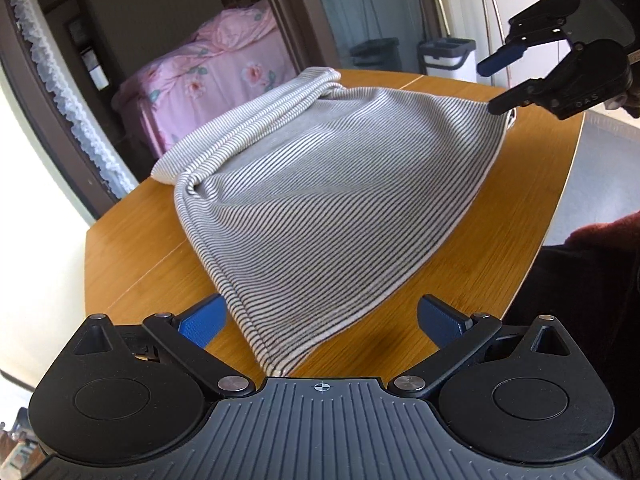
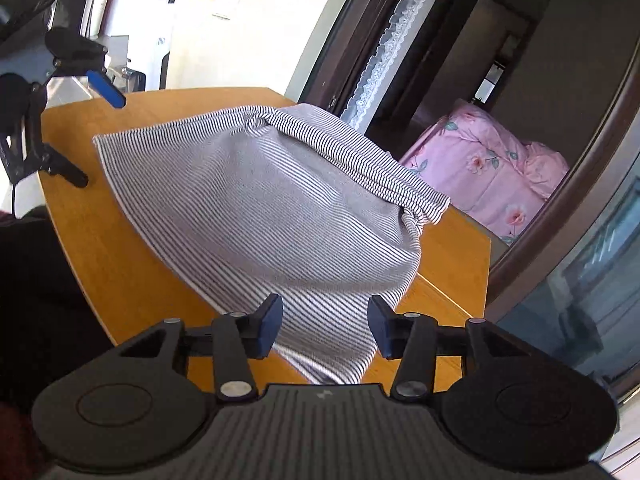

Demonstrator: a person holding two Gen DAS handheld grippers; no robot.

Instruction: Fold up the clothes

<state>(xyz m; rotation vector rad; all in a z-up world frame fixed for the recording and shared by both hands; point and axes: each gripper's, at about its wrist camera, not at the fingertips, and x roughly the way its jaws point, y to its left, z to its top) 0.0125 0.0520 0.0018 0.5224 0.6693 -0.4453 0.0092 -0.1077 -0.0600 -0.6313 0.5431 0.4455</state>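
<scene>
The near corner of the striped garment (image 1: 320, 208) is hidden behind the gripper body at the lower edge of both wrist views. The wooden table (image 1: 132, 264) beneath it is covered, and a dark sleeve (image 1: 600, 240) is cut off at right.

1. Garment (image 1: 320, 184): fine black-and-white stripes, white edge trim
2. Desk (image 1: 132, 264): honey-orange wood grain
3. Left gripper (image 1: 320, 316): black body, blue pads
4. Bedding (image 1: 208, 72): pink, floral print
5. Curtain trim (image 2: 384, 56): white lace

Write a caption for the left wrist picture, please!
Open left gripper straddles a corner of the striped garment on the wooden table.
</scene>
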